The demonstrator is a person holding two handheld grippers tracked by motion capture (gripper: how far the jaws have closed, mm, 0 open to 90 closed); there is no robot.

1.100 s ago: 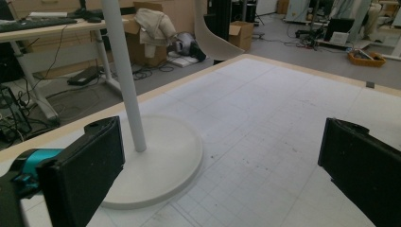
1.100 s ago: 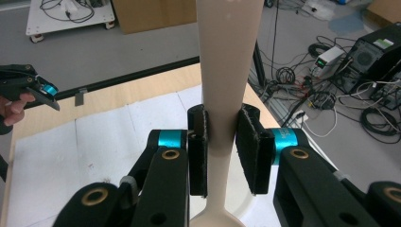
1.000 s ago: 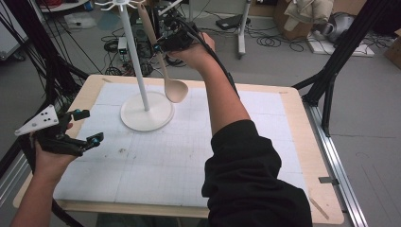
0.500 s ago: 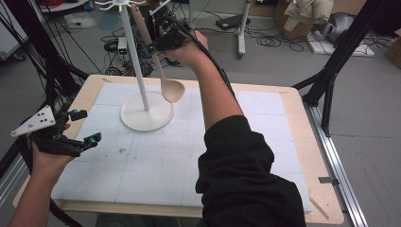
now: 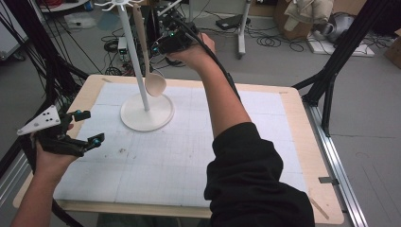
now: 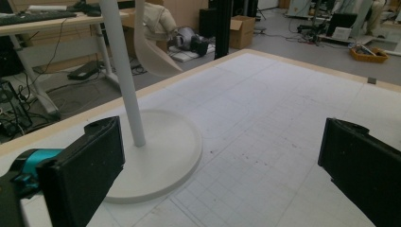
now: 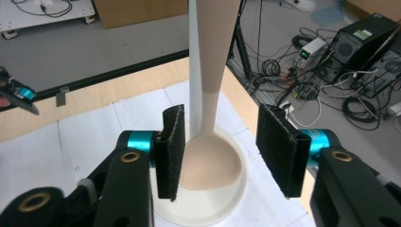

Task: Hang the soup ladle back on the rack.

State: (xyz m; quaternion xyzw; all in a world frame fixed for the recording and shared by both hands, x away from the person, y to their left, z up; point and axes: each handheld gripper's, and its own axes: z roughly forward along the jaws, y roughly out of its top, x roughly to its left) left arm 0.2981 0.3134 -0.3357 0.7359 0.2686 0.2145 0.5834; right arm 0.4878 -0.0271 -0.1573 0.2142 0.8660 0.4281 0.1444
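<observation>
Black-jawed left gripper (image 5: 78,137): jaws wide apart, empty, held low over the gridded mat (image 5: 198,156) near the table's (image 5: 302,123) left edge, forearm entering from below.
White stand (image 5: 137,71): round base on the mat, hooks at top.
Beige ladle (image 5: 150,71): hangs from a hook, bowl just above the base.
Right gripper (image 7: 220,142): raised beside the handle, arm stretched forward, pads apart either side of the ladle, not touching.
Judged step, release or grasp: keep pads level, move straight along the handle's line, avoid nudging the pole.
</observation>
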